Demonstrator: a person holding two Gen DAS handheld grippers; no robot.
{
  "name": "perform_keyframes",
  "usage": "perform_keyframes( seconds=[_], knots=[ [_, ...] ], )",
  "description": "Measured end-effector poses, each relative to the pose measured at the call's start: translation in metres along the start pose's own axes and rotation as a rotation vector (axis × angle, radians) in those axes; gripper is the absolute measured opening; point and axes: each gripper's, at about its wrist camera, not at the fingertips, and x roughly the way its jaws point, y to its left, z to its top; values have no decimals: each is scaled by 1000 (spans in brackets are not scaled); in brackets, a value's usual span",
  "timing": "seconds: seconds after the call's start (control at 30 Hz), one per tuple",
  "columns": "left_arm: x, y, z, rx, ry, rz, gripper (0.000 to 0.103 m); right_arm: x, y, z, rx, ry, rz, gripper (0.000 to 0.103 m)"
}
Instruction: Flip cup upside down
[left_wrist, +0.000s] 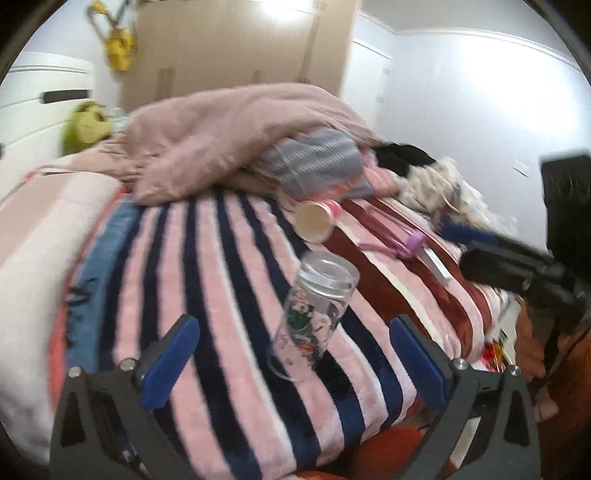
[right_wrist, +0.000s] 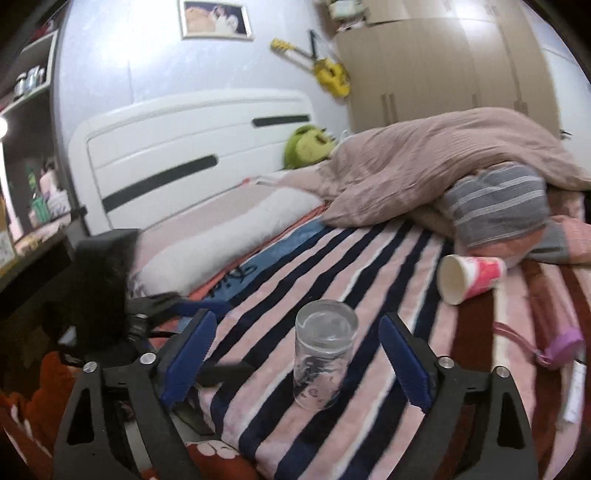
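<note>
A clear glass cup (left_wrist: 314, 314) with cartoon prints stands on the striped blanket (left_wrist: 221, 295), its thick flat base up and its rim down, leaning slightly in the left wrist view. It also shows in the right wrist view (right_wrist: 323, 354). My left gripper (left_wrist: 295, 354) is open, the cup just ahead between its blue fingers, not touched. My right gripper (right_wrist: 297, 362) is open too, with the cup between its fingertips, apart from both. The right gripper's body shows at the right of the left wrist view (left_wrist: 517, 269).
A pink paper cup (right_wrist: 469, 277) lies on its side beyond the glass, also seen in the left wrist view (left_wrist: 316, 219). A purple-capped bottle (right_wrist: 554, 332) lies at right. A heaped pink duvet (right_wrist: 443, 162), grey striped pillow (right_wrist: 498, 206), green plush (right_wrist: 308, 146) and white headboard (right_wrist: 184, 155) lie behind.
</note>
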Motion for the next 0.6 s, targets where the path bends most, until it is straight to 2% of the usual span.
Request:
perform_keyframes(
  seconds=[0.17, 0.3, 0.4, 0.5, 0.6],
  knots=[
    [-38, -8, 10, -54, -32, 60, 102, -26, -2, -8, 56, 23, -100, 92],
    [-50, -17, 11, -42, -50, 98, 102, -38, -5, -16, 77, 31, -108, 92],
    [-50, -18, 10, -48, -55, 87, 102, -42, -9, -20, 89, 30, -93, 92],
    [-44, -19, 9, -59, -39, 93, 102, -25, -26, -31, 129, 76, -88, 95],
    [-31, -19, 9, -49, -11, 98, 102, 7, -64, -55, 274, 171, -50, 95]
  ],
)
